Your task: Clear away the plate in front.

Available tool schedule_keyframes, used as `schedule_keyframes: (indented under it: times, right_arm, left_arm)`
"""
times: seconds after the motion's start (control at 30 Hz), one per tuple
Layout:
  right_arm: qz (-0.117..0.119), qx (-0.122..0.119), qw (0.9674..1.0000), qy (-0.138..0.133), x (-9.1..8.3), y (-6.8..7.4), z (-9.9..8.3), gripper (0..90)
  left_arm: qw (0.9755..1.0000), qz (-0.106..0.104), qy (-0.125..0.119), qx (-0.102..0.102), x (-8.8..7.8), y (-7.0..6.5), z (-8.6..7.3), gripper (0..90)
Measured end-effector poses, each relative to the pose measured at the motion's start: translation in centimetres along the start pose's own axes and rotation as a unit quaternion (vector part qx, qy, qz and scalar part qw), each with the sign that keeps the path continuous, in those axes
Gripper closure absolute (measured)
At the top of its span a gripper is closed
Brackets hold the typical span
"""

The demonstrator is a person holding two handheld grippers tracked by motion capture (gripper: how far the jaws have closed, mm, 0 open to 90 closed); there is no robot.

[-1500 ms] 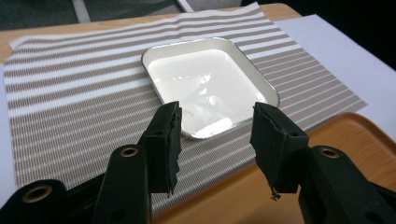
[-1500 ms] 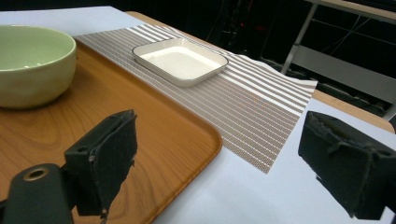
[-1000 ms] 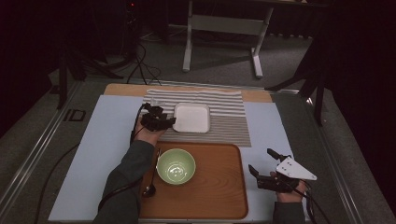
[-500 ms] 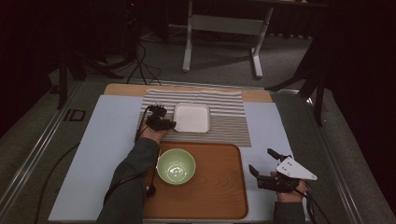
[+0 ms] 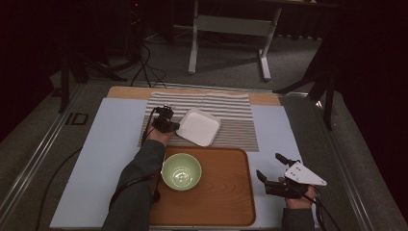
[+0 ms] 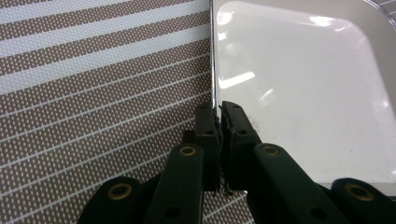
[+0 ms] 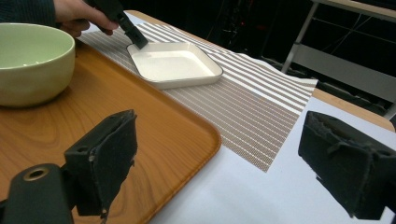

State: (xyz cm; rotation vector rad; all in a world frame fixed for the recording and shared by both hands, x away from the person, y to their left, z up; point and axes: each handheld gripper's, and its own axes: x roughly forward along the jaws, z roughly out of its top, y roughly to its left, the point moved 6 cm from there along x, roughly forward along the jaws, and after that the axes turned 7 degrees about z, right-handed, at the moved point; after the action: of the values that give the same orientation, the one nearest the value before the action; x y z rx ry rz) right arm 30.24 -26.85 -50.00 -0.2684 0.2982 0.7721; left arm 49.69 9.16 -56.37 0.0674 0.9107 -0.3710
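Nearest, the right tongs (image 5: 275, 168) hover over the pale blue desk (image 5: 103, 159) beside the right edge of the wooden tray (image 5: 226, 192), their jaws wide apart with nothing between them; in the right gripper view the two black pads stand at either side with the tray's corner between and below them. On the tray, toward its left side, sits a green bowl (image 5: 181, 171), upright. Just past the tray's far edge lies a brown-and-white striped mat (image 5: 235, 122), and on it rests the white square plate (image 5: 198, 126), turned a little askew. The left tongs (image 6: 216, 116) have just been closing and are now clamped on the plate's left rim, one jaw outside on the mat side and one inside over the white surface. Beyond the desk, a grey frame (image 5: 226, 29) stands on the dark floor.
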Motion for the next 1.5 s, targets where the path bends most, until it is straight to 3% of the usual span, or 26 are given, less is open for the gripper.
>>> schedule_keyframes:
  times: [0.3, 0.57, 0.77, 0.9, 1.07, 1.5]
  right_arm:
    - [0.0, 0.0, 1.0, 0.001, 0.0, 0.0, 0.0, 11.2]
    - [0.001, 0.0, 1.0, 0.002, 0.0, 0.0, -0.1, 11.2]
    - [-0.001, -0.001, 1.0, 0.001, -0.1, -0.1, 0.0, 11.2]
    - [-0.003, -0.001, 1.0, 0.0, -0.1, -0.1, -0.1, 11.2]
    - [-0.005, 0.002, 1.0, -0.001, -0.3, -0.2, -0.1, 11.2]
    - [-0.011, 0.005, 0.9999, -0.005, -0.5, -0.5, -0.1, 11.2]
  left_arm:
    - [0.9998, 0.014, 0.008, 0.015, 0.7, -0.2, 0.5, 84.9]
    - [0.9998, 0.011, 0.01, 0.009, 1.0, -0.2, 0.6, 84.5]
    - [0.999, -0.024, 0.006, -0.038, 0.5, 0.0, 1.0, 88.4]
    - [0.9996, -0.01, -0.003, -0.027, -0.1, -0.3, 1.6, 89.1]
    - [0.9995, -0.012, -0.019, -0.022, -1.1, -0.6, 2.5, 89.1]
    - [0.9983, -0.042, -0.04, 0.0, -3.6, -1.4, 4.0, 89.2]
